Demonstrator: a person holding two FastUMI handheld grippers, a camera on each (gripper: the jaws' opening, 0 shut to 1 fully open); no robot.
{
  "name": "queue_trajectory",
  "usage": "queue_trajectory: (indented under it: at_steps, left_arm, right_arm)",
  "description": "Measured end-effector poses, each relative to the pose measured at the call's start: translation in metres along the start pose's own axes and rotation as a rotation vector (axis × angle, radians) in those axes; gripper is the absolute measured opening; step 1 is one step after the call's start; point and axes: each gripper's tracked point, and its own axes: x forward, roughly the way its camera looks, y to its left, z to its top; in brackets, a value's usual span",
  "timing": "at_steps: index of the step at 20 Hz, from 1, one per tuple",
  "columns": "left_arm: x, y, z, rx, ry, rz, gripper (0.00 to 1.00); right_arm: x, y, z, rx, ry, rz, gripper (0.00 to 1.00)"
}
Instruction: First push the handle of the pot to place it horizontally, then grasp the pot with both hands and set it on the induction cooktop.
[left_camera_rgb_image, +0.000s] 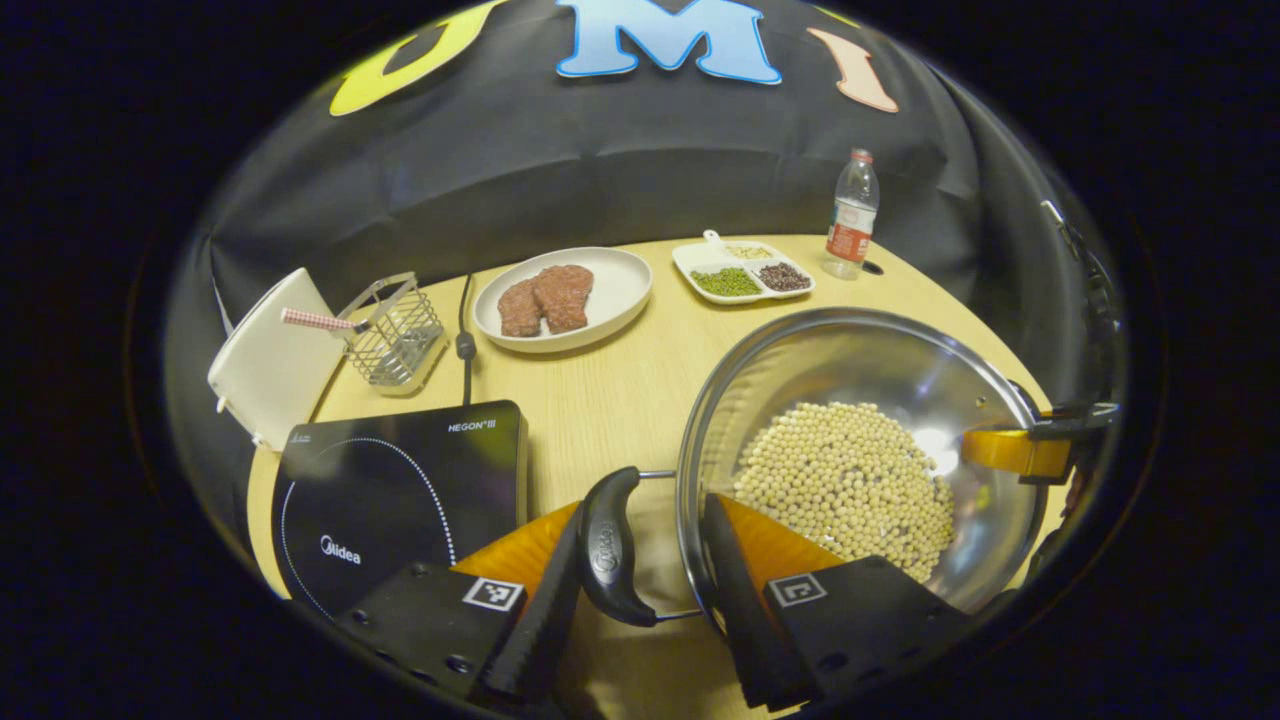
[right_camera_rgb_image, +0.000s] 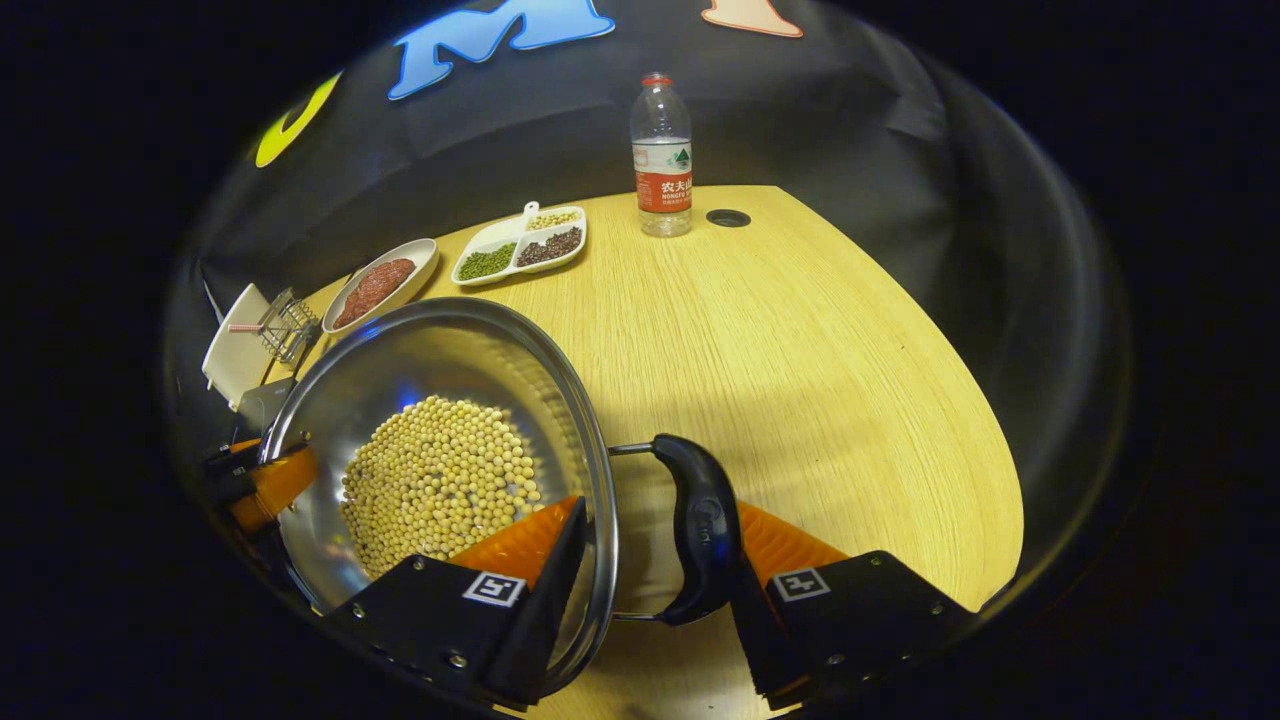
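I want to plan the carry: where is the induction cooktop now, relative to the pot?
In the left gripper view the induction cooktop lies on the table at lower left, left of the pot, just in front of the wire basket.

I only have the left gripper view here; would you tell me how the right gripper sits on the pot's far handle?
Observer: The right gripper straddles the right handle: one finger is inside the rim of the pot, the other against the handle's outer face.
Operator: Thank you. Is that handle lying flat?
Observer: It appears so; it sticks out sideways from the rim on two wire arms, above the table.
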Motion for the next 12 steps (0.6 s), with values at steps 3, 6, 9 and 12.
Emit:
queue_trajectory:
  at_steps: [3,6,9,12]
  left_arm:
    - [-0.002,0.001,0.0,-0.005,0.003,-0.003,0.7]
    - [-0.002,0.0,0.002,-0.002,-0.002,-0.004,0.69]
    - [-0.003,-0.001,0.005,-0.005,-0.005,-0.002,0.69]
    - [-0.005,0.002,0.008,-0.01,-0.015,-0.005,0.65]
  right_arm:
    - [-0.003,0.001,0.001,0.009,0.0,0.006,0.68]
    - [-0.004,-0.001,-0.002,0.026,0.003,-0.001,0.67]
    - [-0.007,-0.002,-0.002,0.028,0.007,-0.006,0.67]
    - [-0.013,-0.001,0.001,0.01,-0.002,-0.005,0.67]
